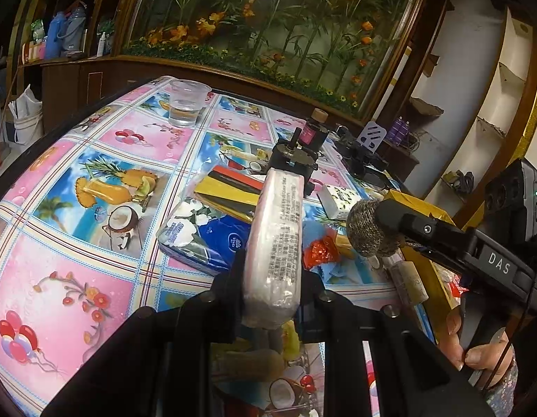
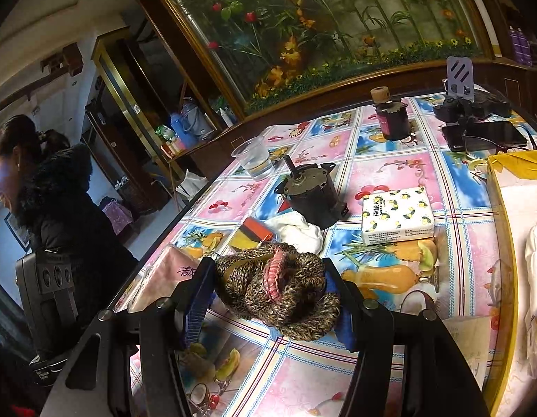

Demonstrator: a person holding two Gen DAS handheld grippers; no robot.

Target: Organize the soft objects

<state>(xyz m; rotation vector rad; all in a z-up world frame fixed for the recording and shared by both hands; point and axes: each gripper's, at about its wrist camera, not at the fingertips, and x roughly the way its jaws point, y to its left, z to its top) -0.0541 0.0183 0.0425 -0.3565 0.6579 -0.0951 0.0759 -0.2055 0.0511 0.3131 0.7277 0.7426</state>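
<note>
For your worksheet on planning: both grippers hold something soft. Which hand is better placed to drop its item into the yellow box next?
Probably the right: its gripper holds the knitted bundle, and the yellow box lies just beside it. The left gripper, holding the tissue pack, sits farther away.

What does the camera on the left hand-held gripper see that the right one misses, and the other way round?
Only the left view shows the pink tissue pack clamped edge-on in the left hand-held gripper, and a blue tissue pack lying beneath it. Only the right view shows a person in a dark coat and a phone. Both show the knitted item in the right hand-held gripper, the water cup and the dark motor.
</note>
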